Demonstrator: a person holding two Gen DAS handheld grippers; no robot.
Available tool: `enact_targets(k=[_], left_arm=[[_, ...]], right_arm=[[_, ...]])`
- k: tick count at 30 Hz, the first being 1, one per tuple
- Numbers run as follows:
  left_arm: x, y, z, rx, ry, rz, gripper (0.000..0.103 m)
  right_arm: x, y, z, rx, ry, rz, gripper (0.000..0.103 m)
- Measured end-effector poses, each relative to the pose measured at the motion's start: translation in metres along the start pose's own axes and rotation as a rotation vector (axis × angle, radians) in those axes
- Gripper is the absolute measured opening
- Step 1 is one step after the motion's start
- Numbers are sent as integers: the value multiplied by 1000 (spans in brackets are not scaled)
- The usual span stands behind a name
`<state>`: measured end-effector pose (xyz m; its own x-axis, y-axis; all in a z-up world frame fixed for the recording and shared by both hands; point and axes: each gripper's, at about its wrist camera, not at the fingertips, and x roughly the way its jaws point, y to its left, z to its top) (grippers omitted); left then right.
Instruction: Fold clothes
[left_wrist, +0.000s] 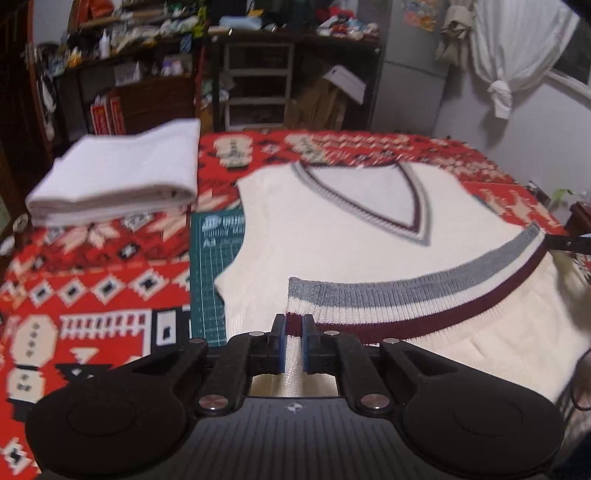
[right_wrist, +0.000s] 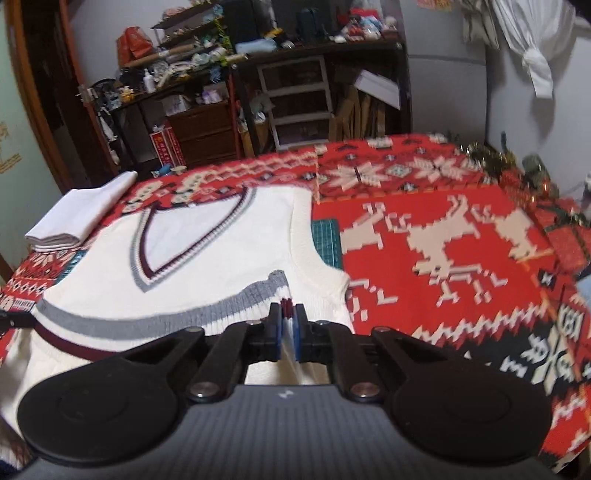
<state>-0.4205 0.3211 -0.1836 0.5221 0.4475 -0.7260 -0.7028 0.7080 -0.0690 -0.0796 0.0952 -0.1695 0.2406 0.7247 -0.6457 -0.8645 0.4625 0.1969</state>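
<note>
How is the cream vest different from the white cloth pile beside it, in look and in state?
The cream vest has grey and maroon bands; the white cloth pile is plain. The vest is mid-fold, hem held by the left gripper and right gripper; the pile lies folded, untouched. Both rest on the red blanket.

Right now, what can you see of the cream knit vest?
The cream knit vest is sleeveless, with a V-neck trimmed in grey and maroon and a ribbed hem striped grey, white and maroon. It lies front up on the red patterned cloth, partly over a green cutting mat. Its hem is lifted and folded toward the neck, pinched at each corner by the left gripper and right gripper.
</note>
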Motion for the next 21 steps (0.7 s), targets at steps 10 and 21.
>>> enact_targets(k=[10, 21], left_arm=[[1, 3, -1, -24, -8, 9, 8], [6, -1, -2, 19, 1, 48, 19]], right_arm=[[13, -4, -11, 21, 28, -43, 6], [16, -1, -12, -11, 37, -81, 13]])
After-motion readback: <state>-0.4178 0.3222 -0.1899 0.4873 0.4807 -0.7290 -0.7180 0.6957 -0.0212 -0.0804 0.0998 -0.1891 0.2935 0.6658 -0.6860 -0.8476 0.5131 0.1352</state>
